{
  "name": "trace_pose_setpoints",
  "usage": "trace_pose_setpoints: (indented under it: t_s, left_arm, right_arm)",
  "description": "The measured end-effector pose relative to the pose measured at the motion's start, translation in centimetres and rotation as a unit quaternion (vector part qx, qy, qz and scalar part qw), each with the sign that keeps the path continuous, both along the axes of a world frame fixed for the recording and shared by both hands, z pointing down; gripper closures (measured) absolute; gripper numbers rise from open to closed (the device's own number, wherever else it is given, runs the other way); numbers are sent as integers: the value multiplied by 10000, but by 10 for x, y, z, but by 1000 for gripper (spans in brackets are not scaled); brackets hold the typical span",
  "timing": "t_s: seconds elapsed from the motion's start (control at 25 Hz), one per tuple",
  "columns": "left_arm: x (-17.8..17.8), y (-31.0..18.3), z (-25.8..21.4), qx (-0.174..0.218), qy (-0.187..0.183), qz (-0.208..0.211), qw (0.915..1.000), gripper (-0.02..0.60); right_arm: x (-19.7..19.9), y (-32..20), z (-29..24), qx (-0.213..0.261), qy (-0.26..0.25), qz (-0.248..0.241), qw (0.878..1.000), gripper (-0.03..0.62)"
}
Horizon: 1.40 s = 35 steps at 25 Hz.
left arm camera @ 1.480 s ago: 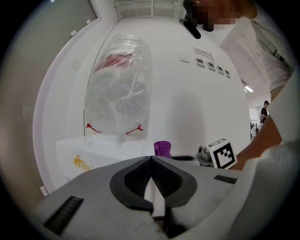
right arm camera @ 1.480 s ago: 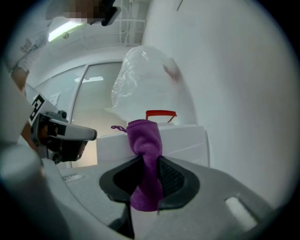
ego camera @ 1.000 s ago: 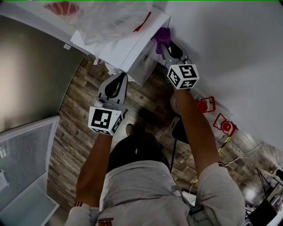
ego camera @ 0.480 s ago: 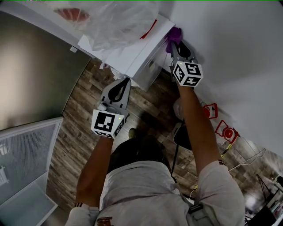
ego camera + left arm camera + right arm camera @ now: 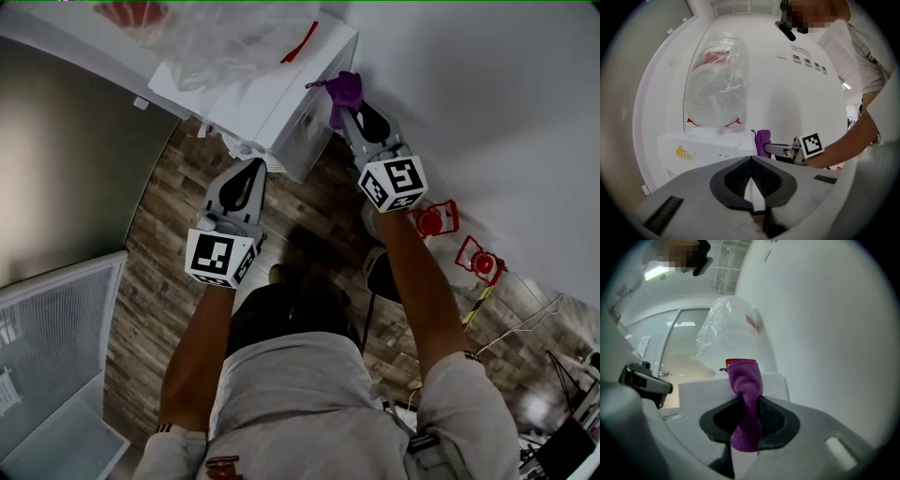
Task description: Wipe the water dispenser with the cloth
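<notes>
A purple cloth (image 5: 746,380) is clamped in the right gripper (image 5: 749,420) at the white water dispenser's (image 5: 272,94) right edge. The left gripper (image 5: 751,161) is held closed and empty nearby.

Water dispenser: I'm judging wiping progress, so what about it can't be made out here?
The water dispenser's lower front: left gripper view, behind the left tool's body.
The plastic bag's top: cut off by the head view's upper edge.
Whether the cloth in the right tool touches it: too small in the head view, hidden by the cloth itself in the right gripper view.
</notes>
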<state>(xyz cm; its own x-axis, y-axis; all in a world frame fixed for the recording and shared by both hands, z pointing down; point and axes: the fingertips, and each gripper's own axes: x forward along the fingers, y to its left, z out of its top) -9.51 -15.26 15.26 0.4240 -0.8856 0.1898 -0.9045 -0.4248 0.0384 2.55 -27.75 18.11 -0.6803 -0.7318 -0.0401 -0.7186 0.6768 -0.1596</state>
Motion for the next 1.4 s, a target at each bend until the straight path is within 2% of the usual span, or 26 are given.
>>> trace_pose_setpoints:
  t_s: [0.24, 0.52, 0.76, 1.4]
  left_arm:
    - [0, 6, 12, -24, 131, 78, 9999, 583]
    - [-5, 8, 34, -39, 282, 47, 9996, 583]
    - [-1, 5, 49, 25, 248, 223, 9994, 583]
    - [4, -6, 81, 379, 261, 476, 9978, 583]
  right_arm:
    - [-33, 76, 16, -87, -72, -552, 9984, 502]
    - [-63, 115, 42, -208, -121, -810, 9964, 502]
    - [-80, 122, 59, -80, 7, -889, 9960, 502]
    - [-77, 93, 97, 182, 66, -560, 9982, 502]
